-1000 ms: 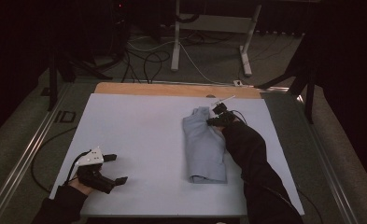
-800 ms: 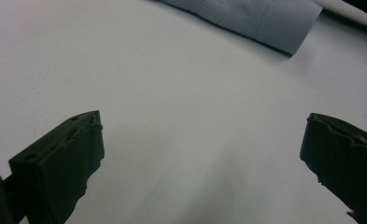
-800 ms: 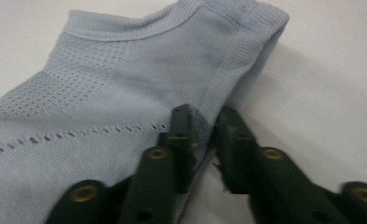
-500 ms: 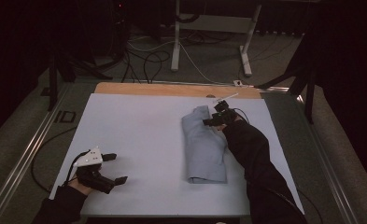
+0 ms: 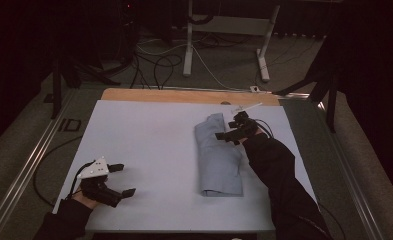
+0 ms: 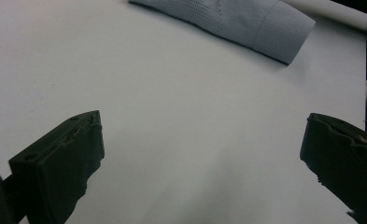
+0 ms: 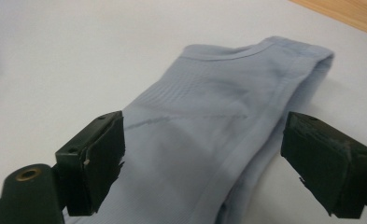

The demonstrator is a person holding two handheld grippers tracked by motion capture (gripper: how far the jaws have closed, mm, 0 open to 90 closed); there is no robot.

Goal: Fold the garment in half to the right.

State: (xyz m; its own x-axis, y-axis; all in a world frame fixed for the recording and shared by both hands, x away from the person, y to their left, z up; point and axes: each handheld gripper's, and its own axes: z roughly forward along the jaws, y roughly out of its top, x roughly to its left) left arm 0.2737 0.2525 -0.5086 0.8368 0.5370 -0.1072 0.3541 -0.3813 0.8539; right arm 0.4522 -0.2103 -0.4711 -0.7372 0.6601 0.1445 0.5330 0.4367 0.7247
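The right tongs (image 5: 230,134) hover wide open over the folded pale-blue garment (image 5: 219,155) (gripping nothing). The left tongs (image 5: 123,179) rest open and empty on the white counter (image 5: 149,140).

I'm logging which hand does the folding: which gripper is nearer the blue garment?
Right. The right gripper hovers over the folded blue garment's far end; the left gripper sits apart near the table's front-left.

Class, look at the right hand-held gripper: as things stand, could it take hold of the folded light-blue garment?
Probably yes. The right hand-held gripper is open right over the folded light-blue garment, a jaw on each side, with nothing between them.
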